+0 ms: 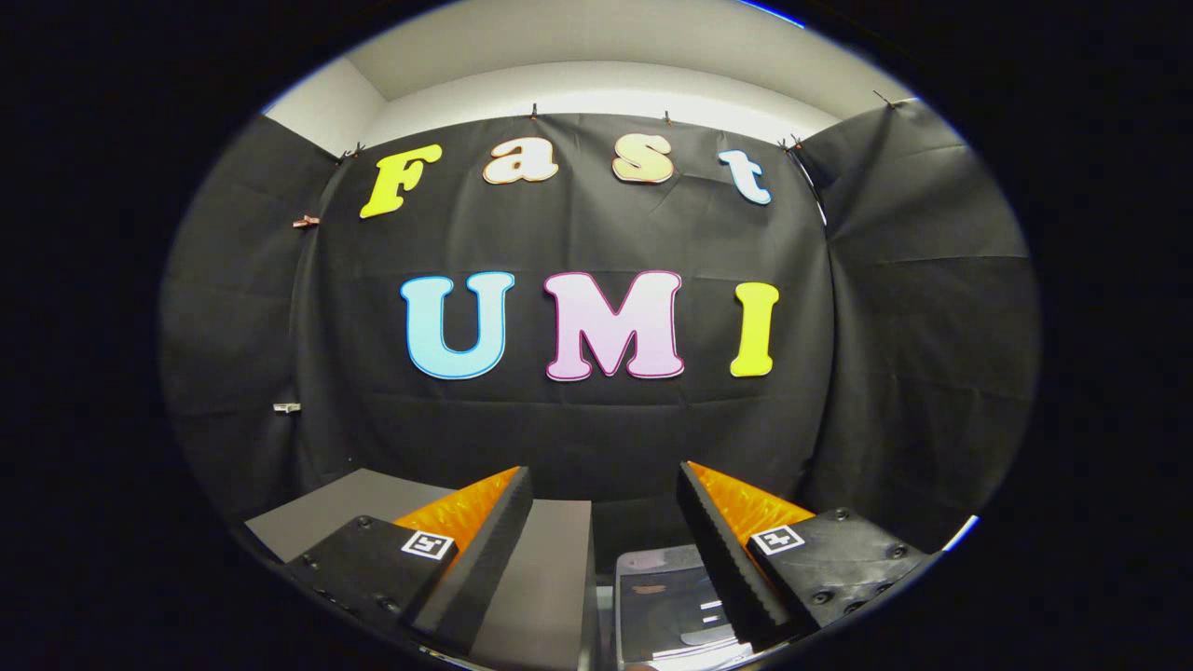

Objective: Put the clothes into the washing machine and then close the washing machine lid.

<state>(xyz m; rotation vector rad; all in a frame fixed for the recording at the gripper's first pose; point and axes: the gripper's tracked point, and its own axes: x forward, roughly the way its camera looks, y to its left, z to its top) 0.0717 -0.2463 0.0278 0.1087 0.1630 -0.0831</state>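
The gripper (pixel 604 531) is spread wide, holding nothing, held high facing the booth wall. Below its fingers sits the washer (pixel 666 606), glossy lid seemingly down. That suits either end of the job; clothes unseen, so I can't say which.

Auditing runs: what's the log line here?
gripper: open, holding nothing | washing machine: below fingers, lid closed | grey table beside it
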